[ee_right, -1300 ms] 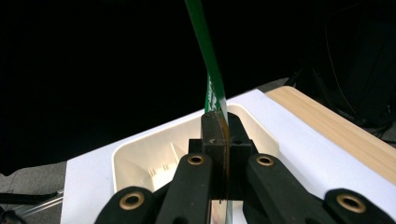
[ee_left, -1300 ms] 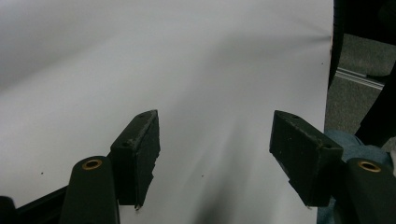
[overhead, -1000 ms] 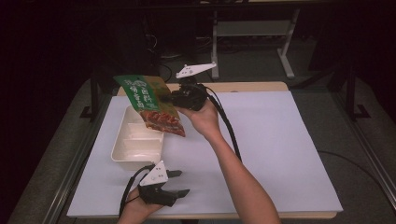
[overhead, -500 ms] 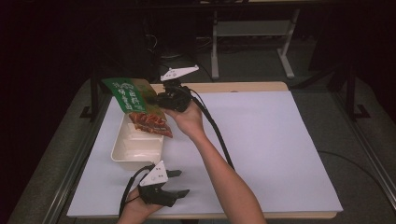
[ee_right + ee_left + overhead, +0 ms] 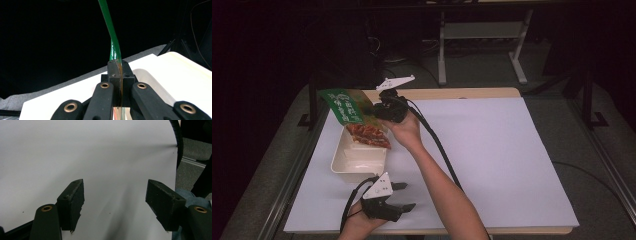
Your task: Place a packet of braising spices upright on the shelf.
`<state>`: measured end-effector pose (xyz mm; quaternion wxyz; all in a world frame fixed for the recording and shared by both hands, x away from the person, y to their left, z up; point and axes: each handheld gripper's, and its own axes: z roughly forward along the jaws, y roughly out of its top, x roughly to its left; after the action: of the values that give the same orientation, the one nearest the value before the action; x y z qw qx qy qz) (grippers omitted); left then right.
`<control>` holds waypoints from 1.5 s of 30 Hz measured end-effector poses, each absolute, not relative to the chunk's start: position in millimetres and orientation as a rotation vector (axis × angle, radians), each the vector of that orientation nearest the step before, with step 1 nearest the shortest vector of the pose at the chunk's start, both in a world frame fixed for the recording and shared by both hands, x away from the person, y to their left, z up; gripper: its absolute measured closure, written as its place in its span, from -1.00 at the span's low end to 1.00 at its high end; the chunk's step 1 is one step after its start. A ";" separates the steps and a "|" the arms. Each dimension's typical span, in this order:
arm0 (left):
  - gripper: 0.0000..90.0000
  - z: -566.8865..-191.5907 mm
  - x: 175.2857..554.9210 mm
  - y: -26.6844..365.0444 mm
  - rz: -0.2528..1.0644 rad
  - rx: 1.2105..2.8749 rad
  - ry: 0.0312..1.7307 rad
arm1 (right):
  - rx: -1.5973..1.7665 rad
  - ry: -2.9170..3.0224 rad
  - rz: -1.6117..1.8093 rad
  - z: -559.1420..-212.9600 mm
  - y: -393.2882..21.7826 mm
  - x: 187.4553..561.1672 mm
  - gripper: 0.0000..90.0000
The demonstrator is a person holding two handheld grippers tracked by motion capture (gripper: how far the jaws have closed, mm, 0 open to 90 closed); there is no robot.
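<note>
What changed: the right gripper (image 5: 381,111) and its snack bag (image 5: 354,116) have moved further left and a bit toward the far side of the table since a second ago. The left gripper (image 5: 404,196) has stayed where it was.
Right gripper: its jaws are pressed tight together on the snack bag. From the right gripper view (image 5: 117,72) the green edge of the bag (image 5: 112,42) stands up thin between them.
Snack bag: up in the air, tilted, green end reaching out left of the right gripper, the red part hanging down below it, over the tray (image 5: 357,160).
Tray: cream coloured, lying flat under the bag, just past the left gripper.
Left gripper: sits low by the near edge of the table, jaws spread wide apart with nothing between them (image 5: 115,202).
Hands: a hand (image 5: 404,131) holds the right gripper from below, and another hand (image 5: 357,225) holds the left one.
Table top: a big white sheet (image 5: 492,160) covers it, with a strip of light wood (image 5: 462,93) showing at the far edge.
Room: dark all around, with a white metal stand (image 5: 482,35) on the floor behind the table.
</note>
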<state>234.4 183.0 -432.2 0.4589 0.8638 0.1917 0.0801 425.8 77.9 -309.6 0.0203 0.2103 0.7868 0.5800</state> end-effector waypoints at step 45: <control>-0.36 -431.8 235.9 182.3 0.215 2.118 0.483 | 0.719 2.456 1.729 -350.0 61.9 440.2 0.64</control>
<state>235.9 182.3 -431.8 0.4610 0.8610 0.1962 0.0875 440.2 61.9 -350.0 0.0267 0.2327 0.7950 0.5596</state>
